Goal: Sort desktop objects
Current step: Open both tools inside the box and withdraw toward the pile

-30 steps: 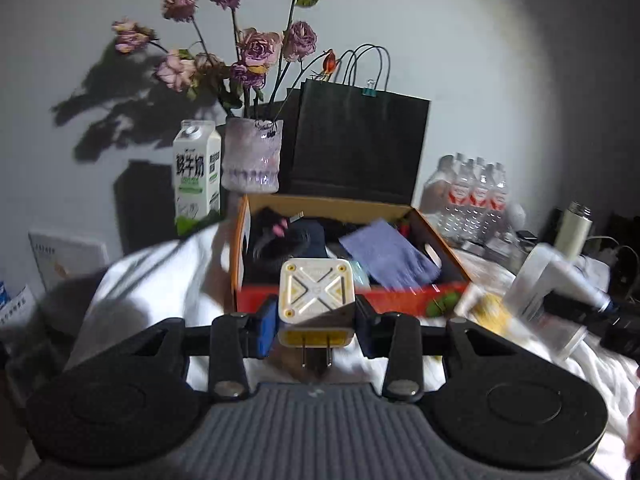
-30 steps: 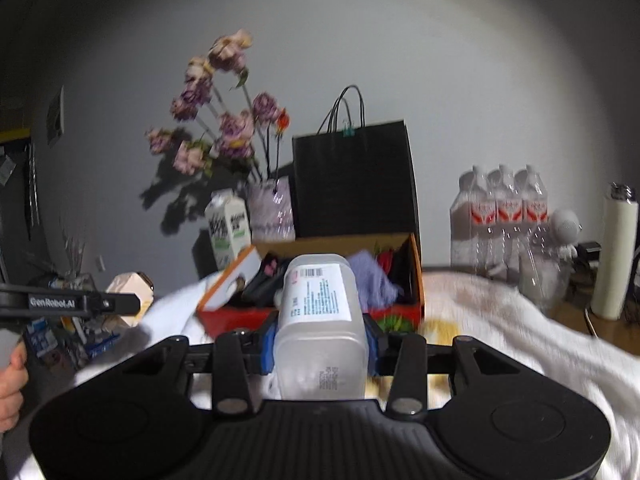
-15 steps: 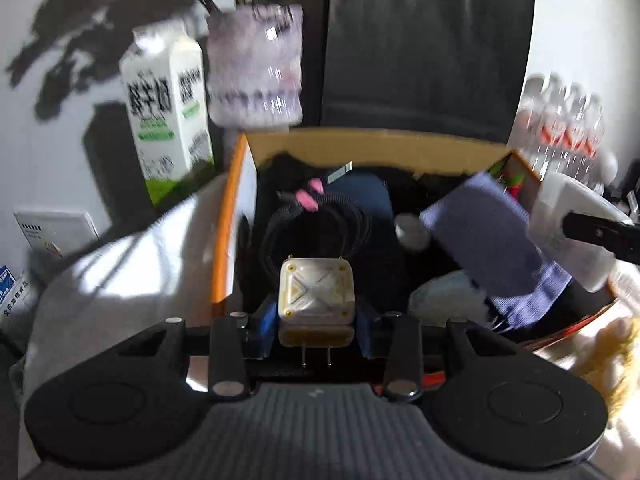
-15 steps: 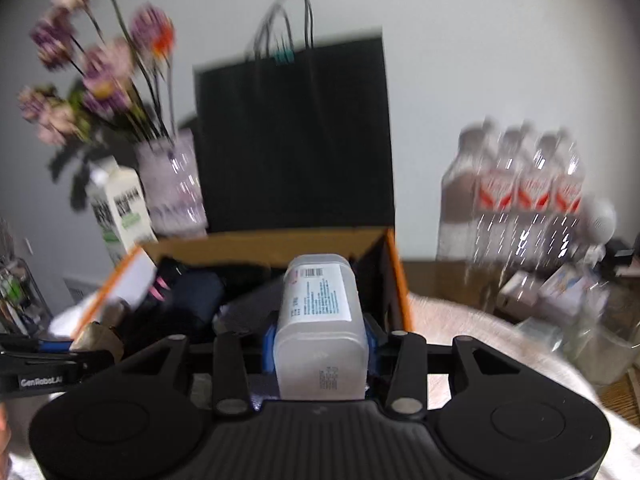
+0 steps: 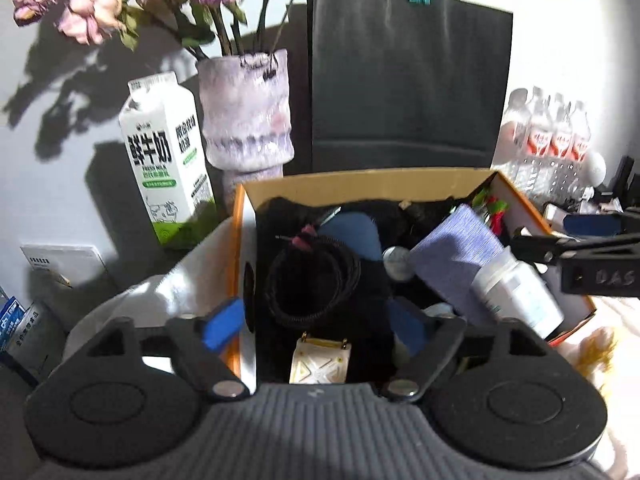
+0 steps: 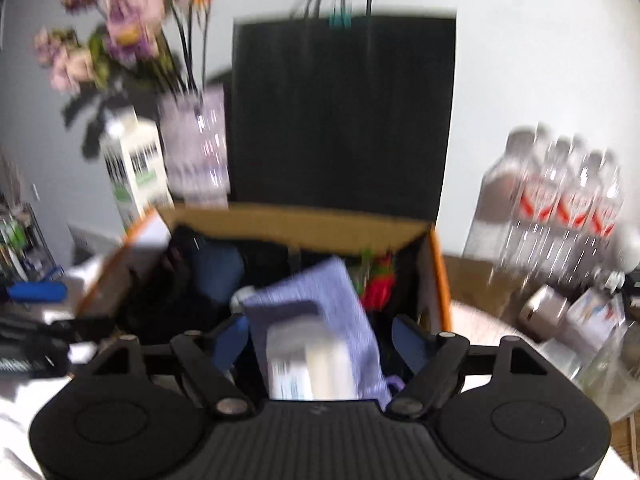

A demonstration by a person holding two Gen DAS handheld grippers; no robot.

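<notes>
Now both tongs, left and right, just opened over box; charger, bottle released; bottle may roll off cloth.

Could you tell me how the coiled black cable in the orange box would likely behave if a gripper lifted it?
The coiled black cable is thin and loosely looped, so it would probably sag and partly uncoil. It looks light. Its loops lie over dark items in the orange box, so it might snag or drag them.

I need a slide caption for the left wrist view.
Open left gripper above the charger in the orange box.
</notes>
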